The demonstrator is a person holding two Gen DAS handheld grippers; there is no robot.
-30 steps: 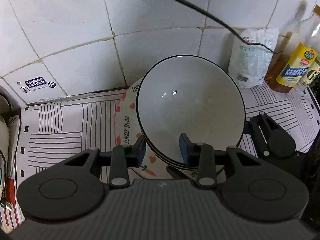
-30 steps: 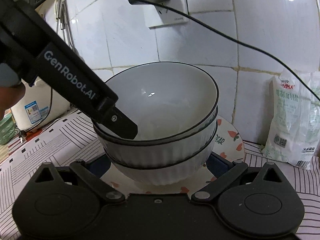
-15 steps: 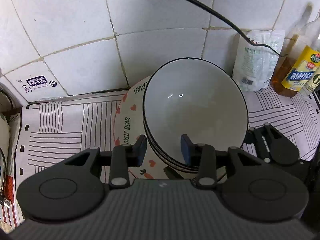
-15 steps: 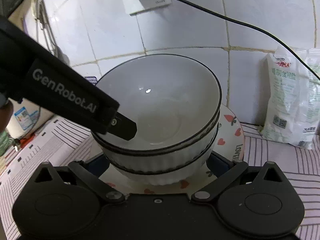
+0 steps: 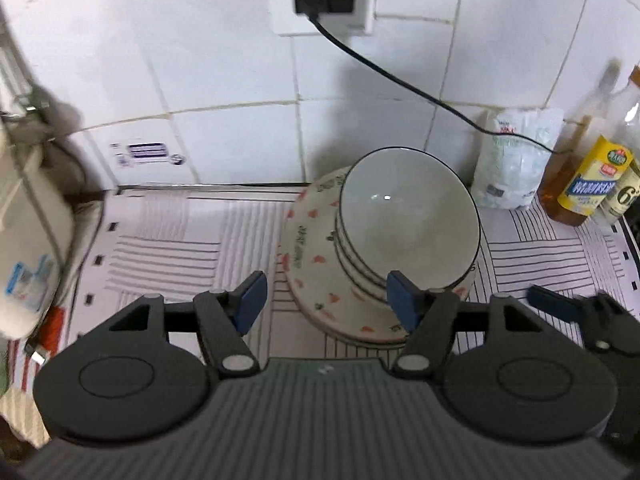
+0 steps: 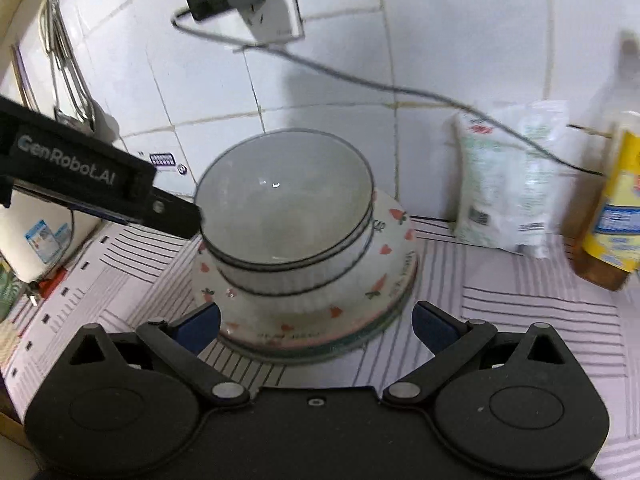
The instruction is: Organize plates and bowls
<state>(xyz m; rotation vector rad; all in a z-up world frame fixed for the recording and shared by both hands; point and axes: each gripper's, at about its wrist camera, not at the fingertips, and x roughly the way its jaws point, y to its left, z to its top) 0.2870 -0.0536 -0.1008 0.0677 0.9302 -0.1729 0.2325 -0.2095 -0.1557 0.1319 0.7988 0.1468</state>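
Resting on the striped surface [image 6: 540, 320], nested bowls [image 6: 286, 216] sit off-centre on stacked plates [image 6: 384, 280]. Left gripper [image 5: 324, 302] and right gripper [image 6: 316, 326] fingers spread, empty; a nudge could topple the stack.

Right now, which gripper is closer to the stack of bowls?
Left. The left gripper has a tip right at the rim of the top bowl; the right gripper hangs open in front of the plates beneath, short of it.
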